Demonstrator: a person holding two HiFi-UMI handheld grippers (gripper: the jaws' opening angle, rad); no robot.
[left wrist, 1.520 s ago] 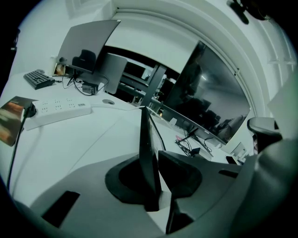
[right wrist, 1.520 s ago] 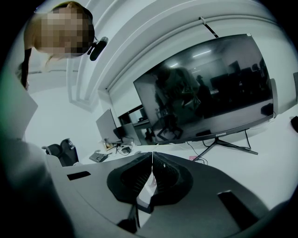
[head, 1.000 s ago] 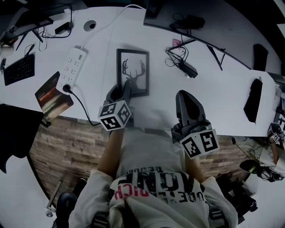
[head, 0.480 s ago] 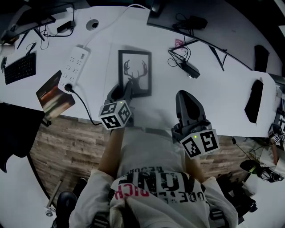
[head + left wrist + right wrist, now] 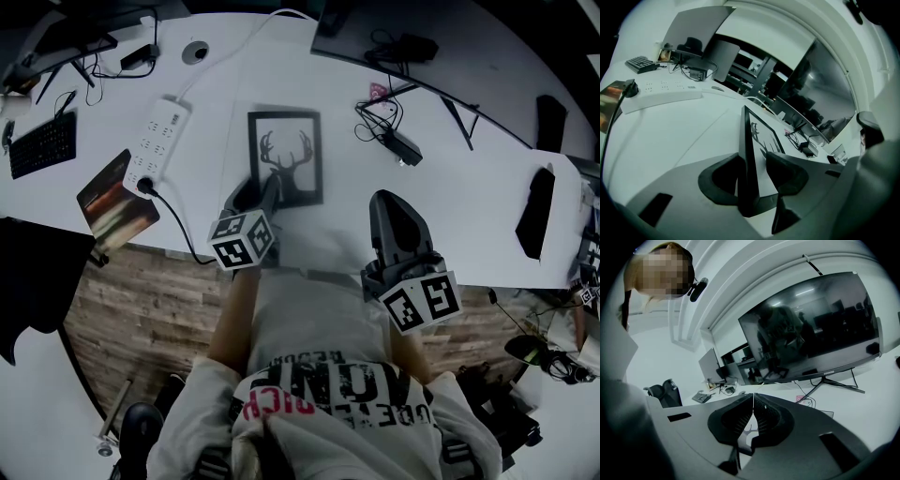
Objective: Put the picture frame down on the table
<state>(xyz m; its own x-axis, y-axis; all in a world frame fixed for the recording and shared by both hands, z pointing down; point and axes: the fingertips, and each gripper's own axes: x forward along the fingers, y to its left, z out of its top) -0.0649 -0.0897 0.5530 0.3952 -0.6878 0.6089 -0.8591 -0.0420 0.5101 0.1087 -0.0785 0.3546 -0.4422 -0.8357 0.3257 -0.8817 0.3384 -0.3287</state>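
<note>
White table (image 5: 469,192) bears one picture frame (image 5: 286,157), one power strip (image 5: 157,142).

Picture frame (image 5: 286,157): lay on the white table (image 5: 469,197), antler print facing up.
Left gripper (image 5: 261,192): at the frame's near edge, which sat between jaws that had just been opening.
Right gripper (image 5: 392,208): well to the frame's right, above the table's front edge.
Power strip (image 5: 155,142): left of the frame, one plug at its near end.
Keyboard (image 5: 40,145): far left.

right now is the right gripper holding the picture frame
No, the right gripper has its jaws shut together with nothing between them, apart from the picture frame.
</note>
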